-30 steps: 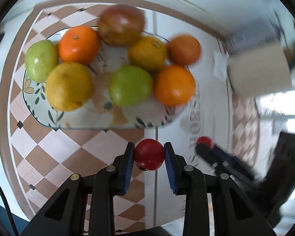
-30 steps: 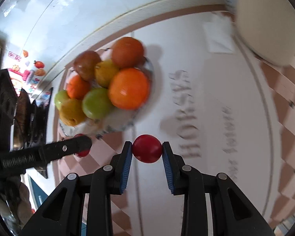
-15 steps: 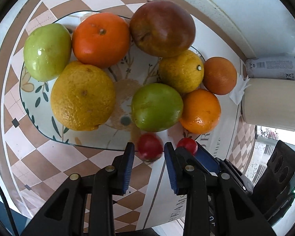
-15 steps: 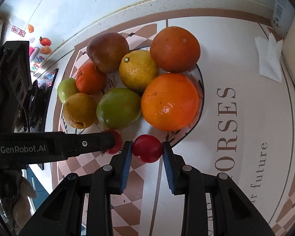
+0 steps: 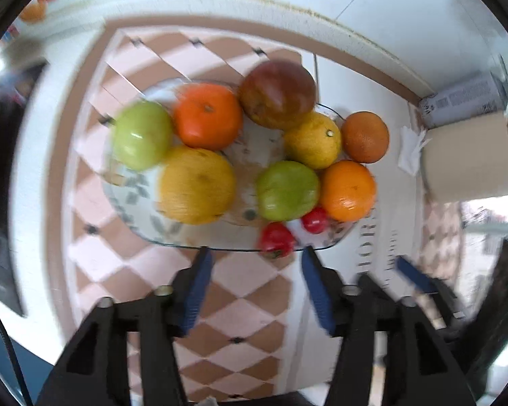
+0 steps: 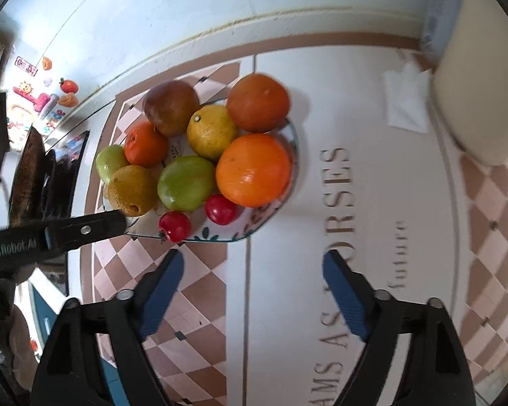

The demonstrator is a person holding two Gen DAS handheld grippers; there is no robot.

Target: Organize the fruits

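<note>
Both tongs, left (image 5: 254,264) and right (image 6: 254,264), having just been opening, stand released and empty, two small red fruits (image 6: 174,226) ahead on the plate's (image 6: 220,235) near rim, where either might roll onto the tabletop (image 6: 288,304).

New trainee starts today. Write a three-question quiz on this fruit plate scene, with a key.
1. True or false: the right gripper holds a small red fruit.
2. How many small red fruits lie at the plate's near edge?
3. Which fruit touches the green fruit on its right in the right wrist view: A) the big orange, B) the dark red-brown fruit?

Key: 1 false, both grippers' jaws have just been opening and stand empty; 2 two; 3 A.
</note>
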